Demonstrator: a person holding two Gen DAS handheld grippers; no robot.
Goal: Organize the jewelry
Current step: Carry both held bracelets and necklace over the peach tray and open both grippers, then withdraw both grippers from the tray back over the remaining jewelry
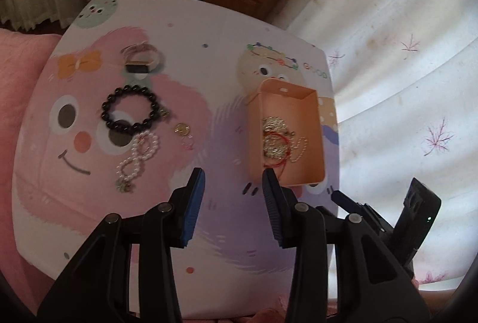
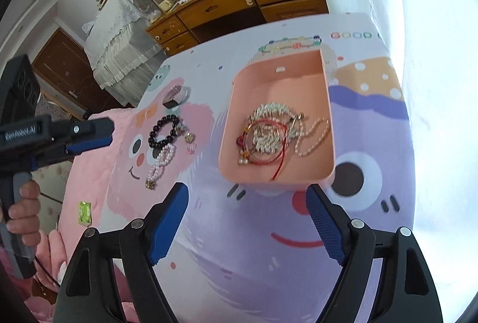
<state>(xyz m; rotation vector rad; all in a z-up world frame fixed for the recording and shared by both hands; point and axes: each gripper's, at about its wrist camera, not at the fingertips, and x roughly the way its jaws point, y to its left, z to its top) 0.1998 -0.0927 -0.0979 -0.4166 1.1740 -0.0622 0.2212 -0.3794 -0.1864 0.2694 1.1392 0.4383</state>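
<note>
Both claws are held above the cartoon-printed surface (image 1: 209,90), each with its jaws spread wide and nothing between them. The left claw (image 1: 233,176) is seen over the middle of the surface; the right claw (image 2: 248,194) is poised just in front of the pink box (image 2: 327,125). Inside the box a tangle of silver chain (image 2: 269,125), red cord and a pearl strand is seen. Left of the box, well apart from it, a black bead bracelet (image 1: 131,109), a pearl bracelet (image 1: 139,157), a small gold charm (image 1: 182,129) and a banded ring piece (image 1: 140,58) are laid out. A colourful bead bracelet (image 1: 273,55) is set behind the box.
</note>
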